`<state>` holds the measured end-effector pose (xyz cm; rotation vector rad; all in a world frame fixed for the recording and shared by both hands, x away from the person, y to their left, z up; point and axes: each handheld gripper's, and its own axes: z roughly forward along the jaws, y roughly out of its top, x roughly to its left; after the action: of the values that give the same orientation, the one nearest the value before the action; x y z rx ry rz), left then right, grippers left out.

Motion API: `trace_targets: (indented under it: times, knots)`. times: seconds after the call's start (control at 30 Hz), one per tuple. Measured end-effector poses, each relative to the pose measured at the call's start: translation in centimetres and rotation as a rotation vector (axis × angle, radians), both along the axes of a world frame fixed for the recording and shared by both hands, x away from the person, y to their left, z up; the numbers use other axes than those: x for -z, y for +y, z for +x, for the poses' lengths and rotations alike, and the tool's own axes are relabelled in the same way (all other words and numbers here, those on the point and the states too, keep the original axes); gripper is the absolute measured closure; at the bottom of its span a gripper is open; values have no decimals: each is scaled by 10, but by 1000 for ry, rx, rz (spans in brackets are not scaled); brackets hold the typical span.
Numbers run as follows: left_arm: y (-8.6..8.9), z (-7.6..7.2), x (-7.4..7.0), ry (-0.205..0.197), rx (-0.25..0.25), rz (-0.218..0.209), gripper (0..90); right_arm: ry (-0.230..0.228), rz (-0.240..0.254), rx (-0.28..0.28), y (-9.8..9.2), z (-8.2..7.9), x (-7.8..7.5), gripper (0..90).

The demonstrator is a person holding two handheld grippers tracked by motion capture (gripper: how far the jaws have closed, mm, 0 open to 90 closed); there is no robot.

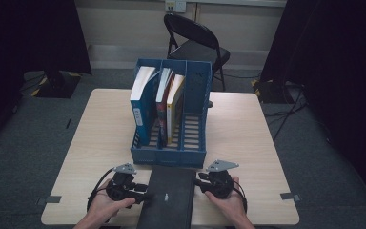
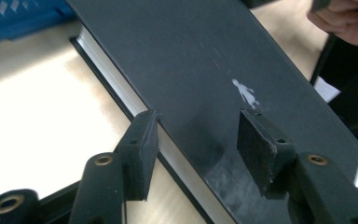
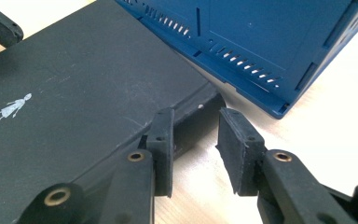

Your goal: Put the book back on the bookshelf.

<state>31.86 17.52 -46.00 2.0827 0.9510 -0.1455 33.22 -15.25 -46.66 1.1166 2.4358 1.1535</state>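
A black hardcover book (image 1: 167,195) lies flat at the table's front edge, just in front of a blue three-slot file rack (image 1: 145,155). My left gripper (image 1: 145,191) is at the book's left side. In the left gripper view its jaws (image 2: 198,135) straddle the page edge of the book (image 2: 191,60), one pad beside the pages and one over the cover, with a gap showing. My right gripper (image 1: 198,183) is at the book's right side. Its jaws (image 3: 196,135) stand around the spine corner of the book (image 3: 74,116), and the right pad is clear of the spine.
The rack holds a blue-and-white book (image 1: 140,102) in its left slot and two thinner books (image 1: 169,98) in the middle slot. Its right slot holds nothing. The rack's front wall (image 3: 270,42) is close to the book's far end. A folding chair (image 1: 195,43) stands behind the table (image 1: 248,133).
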Motion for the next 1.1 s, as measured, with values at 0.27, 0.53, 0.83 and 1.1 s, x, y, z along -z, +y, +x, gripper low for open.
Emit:
trace_targets:
  times: [0.27, 0.53, 0.83, 1.1]
  knots:
    - [-5, 15, 11, 59, -23, -25, 437, 14, 15, -38, 0, -13, 0, 654]
    - [-2, 9, 9, 73, -49, 2, 455, 5, 8, -47, 6, -4, 0, 647]
    - [-5, 10, 11, 65, 7, 19, 384, -12, 6, -29, 8, 0, 2, 623]
    - [-4, 12, 17, 115, -31, -30, 343, -16, 6, -24, 7, -2, 2, 605]
